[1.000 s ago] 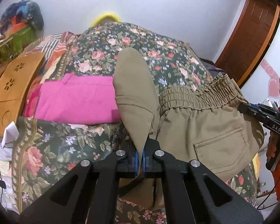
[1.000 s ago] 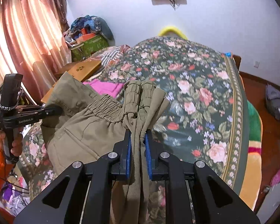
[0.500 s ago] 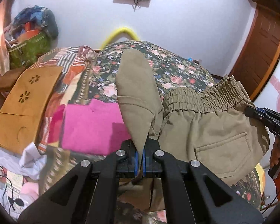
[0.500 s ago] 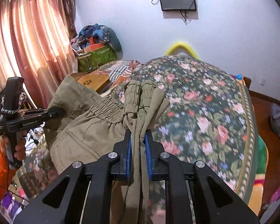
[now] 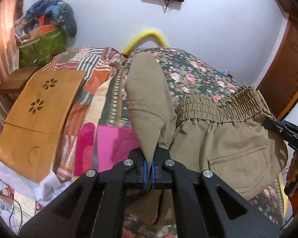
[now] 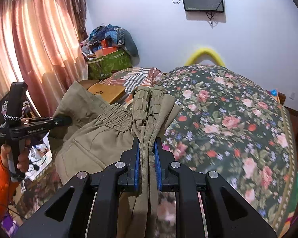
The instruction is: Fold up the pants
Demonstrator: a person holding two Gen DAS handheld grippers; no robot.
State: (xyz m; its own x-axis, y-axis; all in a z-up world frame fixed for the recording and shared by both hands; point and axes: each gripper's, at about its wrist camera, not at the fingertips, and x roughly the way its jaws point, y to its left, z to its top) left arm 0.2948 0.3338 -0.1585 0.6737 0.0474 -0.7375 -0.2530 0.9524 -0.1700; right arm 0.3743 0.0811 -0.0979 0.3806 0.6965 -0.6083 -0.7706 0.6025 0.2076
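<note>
- Left wrist view: the left gripper (image 5: 148, 170) is seen clamped on a corner of the khaki pants (image 5: 218, 138), a pointed flap of fabric standing up between its blue pads.
- The elastic waistband (image 5: 218, 107) and a back pocket (image 5: 238, 166) are shown to the right, held above the floral bedspread (image 5: 192, 75).
- The right gripper (image 5: 276, 128) is seen at the right edge, closed on the far side of the pants.
- A pink cloth (image 5: 113, 144) and a wooden lap desk (image 5: 39, 119) are seen to the left.
- Right wrist view: the right gripper (image 6: 147, 158) is clamped on a bunched part of the waistband (image 6: 149, 103), with fabric hanging below the jaws.
- The left gripper (image 6: 65, 121), held by a hand (image 6: 19, 158) in an orange sleeve (image 6: 0, 188), is closed on the opposite edge.
- The pants are stretched between both tools, over the bedspread's near left part.
</note>
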